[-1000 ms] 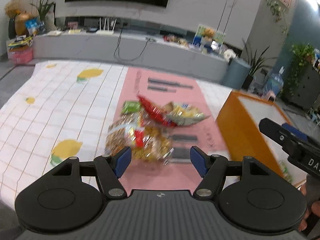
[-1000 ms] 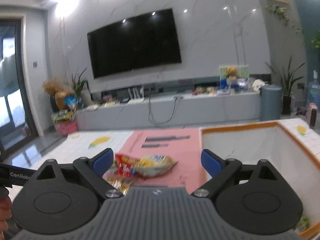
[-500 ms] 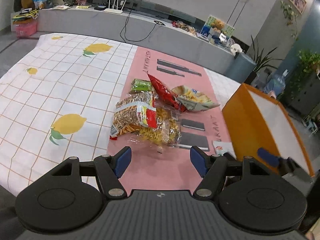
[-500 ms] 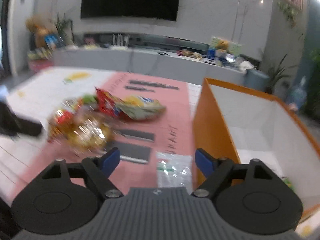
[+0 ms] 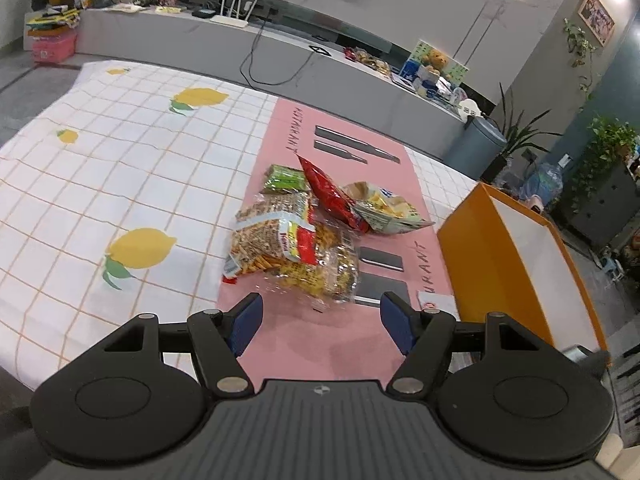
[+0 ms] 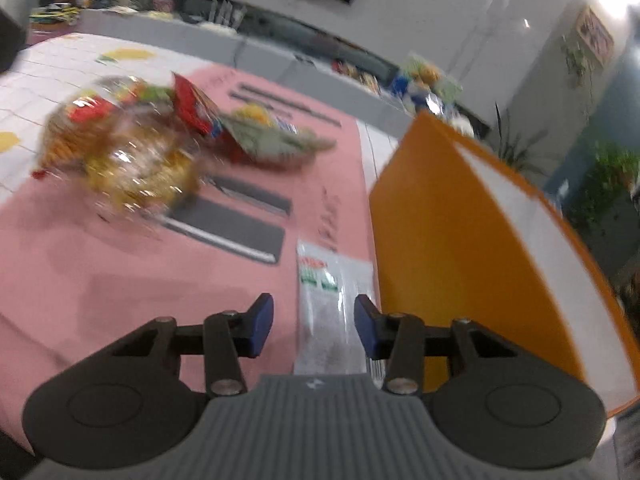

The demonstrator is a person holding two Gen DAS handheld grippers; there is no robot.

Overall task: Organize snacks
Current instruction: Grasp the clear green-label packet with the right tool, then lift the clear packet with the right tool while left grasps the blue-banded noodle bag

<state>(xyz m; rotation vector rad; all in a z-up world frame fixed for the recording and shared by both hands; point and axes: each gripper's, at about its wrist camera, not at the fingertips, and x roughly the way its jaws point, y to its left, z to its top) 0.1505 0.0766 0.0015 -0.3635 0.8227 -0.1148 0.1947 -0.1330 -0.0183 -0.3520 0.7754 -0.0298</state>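
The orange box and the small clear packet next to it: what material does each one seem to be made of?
The orange box looks like stiff cardboard with a matte finish: flat, straight walls, sharp edges, orange outside and white inside; thin plastic board is also possible. The small clear packet looks like thin glossy plastic film: it is partly see-through and shows bright reflections, with red and green print at one end.

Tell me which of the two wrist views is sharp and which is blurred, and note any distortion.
Left wrist view: sharp, the snack pile and the mat's print crisp; fisheye bends the orange box and the far wall. Right wrist view: motion-blurred, the pile smeared, the clear packet between the closing right gripper fingers softer, untouched; ceiling lights glare at top right.
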